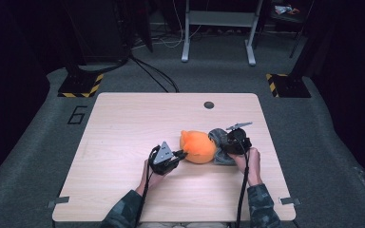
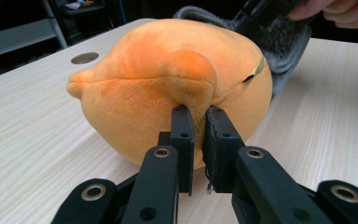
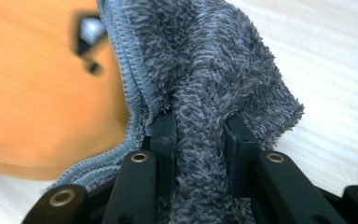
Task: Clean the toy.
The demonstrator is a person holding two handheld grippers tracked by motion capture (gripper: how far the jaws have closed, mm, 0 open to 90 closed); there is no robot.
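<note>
**Materials and Surface Finish**

The orange plush toy is short-pile cloth, soft and matt, with a stitched seam. The grey cloth, at 3 o'clock from the toy in the high view, is deep, fuzzy pile with an overlocked hem. The table is pale wood-grain laminate, smooth with low sheen. Both grippers' jaws are matt black plastic with metal rivets.

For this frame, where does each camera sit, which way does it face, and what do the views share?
High view: above the person's side, looking forward and down on the table; forearms and both grippers show.
Left gripper view: on the left gripper, facing the orange plush it pinches.
Right gripper view: on the right gripper, facing the grey cloth it clamps.
All three share plush and cloth.
</note>
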